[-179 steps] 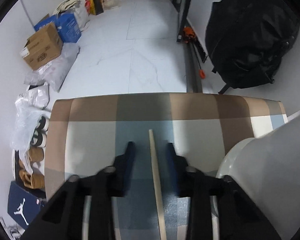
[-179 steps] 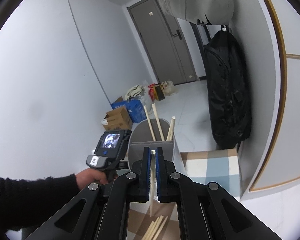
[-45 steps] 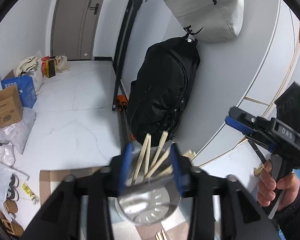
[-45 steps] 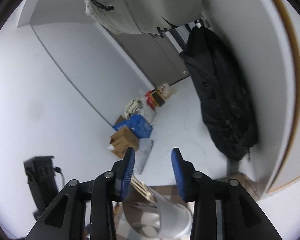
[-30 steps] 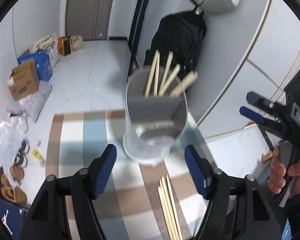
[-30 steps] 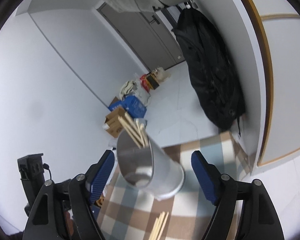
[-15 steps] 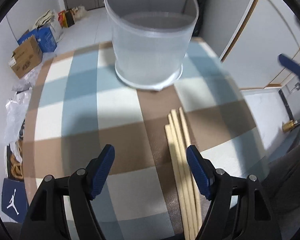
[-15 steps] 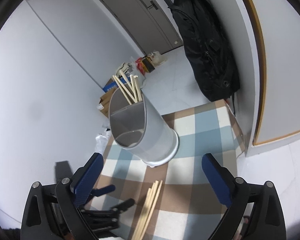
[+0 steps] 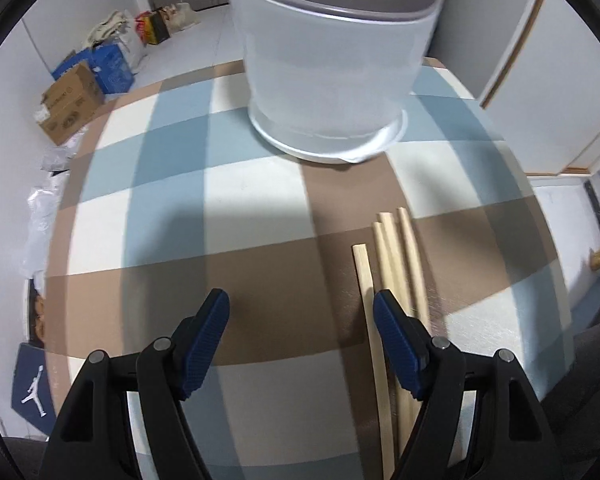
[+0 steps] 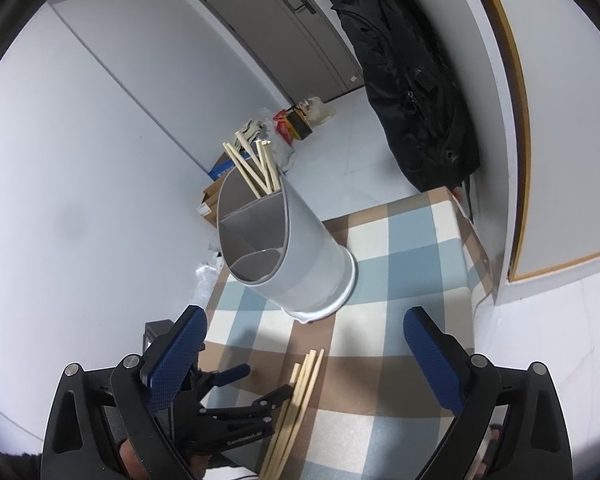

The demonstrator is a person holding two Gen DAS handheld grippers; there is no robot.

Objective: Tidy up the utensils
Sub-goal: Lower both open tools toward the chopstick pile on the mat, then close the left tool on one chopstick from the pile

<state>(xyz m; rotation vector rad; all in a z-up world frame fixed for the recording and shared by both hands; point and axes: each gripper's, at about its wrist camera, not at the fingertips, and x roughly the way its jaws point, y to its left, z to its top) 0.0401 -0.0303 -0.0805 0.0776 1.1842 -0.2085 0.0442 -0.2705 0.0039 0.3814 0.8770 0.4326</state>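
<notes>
Lying on the checked bench just right of your left gripper [image 9: 300, 332], whose fingers stand wide apart and empty, the loose chopsticks [image 9: 396, 264] point lengthwise toward the grey holder [image 9: 336, 60] (your right gripper [image 10: 306, 350], also agape, hangs higher and farther).

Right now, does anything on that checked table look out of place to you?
Yes: a bundle of loose chopsticks lies flat on the checked tablecloth, while others already stand in the grey holder. Nothing looks spilled or broken.
</notes>
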